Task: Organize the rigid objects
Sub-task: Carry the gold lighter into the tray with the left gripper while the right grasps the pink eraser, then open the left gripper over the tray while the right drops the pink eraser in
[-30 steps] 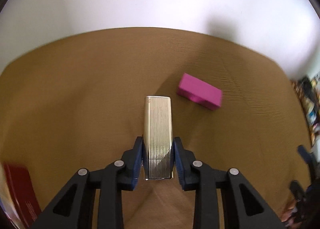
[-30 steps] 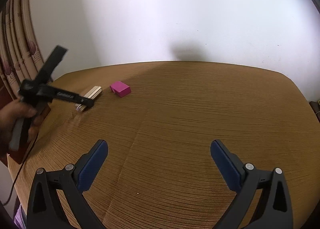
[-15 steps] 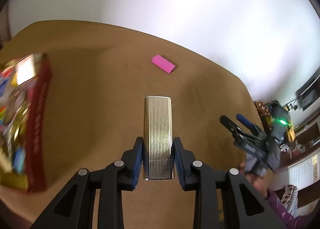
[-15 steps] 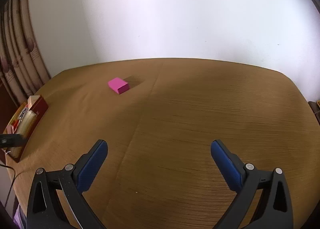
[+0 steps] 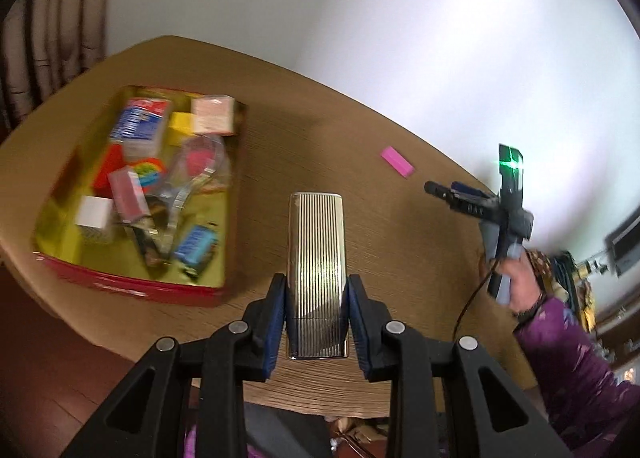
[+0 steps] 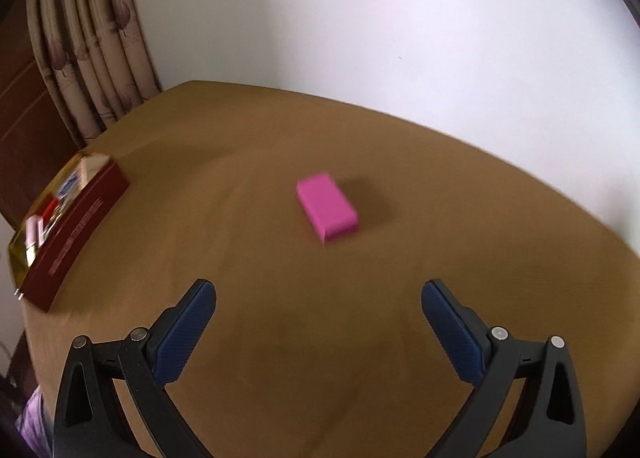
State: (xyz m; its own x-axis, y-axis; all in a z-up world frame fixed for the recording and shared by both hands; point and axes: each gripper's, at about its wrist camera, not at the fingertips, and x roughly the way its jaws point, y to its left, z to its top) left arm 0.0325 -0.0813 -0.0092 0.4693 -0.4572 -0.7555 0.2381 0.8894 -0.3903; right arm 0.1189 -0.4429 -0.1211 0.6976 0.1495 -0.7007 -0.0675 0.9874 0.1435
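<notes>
My left gripper (image 5: 316, 290) is shut on a ribbed silver metal case (image 5: 316, 254) and holds it above the brown table, just right of a red box with a gold inside (image 5: 132, 282) that holds several small items. A pink block (image 6: 326, 207) lies on the table ahead of my open, empty right gripper (image 6: 319, 298). The block also shows far off in the left wrist view (image 5: 396, 161). The right gripper shows in the left wrist view (image 5: 444, 191) in the person's hand. The red box also shows at the left in the right wrist view (image 6: 76, 234).
The brown table (image 6: 360, 338) ends at a white wall behind. Curtains (image 6: 92, 58) hang at the far left. The person's purple sleeve (image 5: 572, 362) is at the right.
My left gripper has swung left with the silver case, bringing the red box fully into view. My right gripper has moved closer to the pink block.
</notes>
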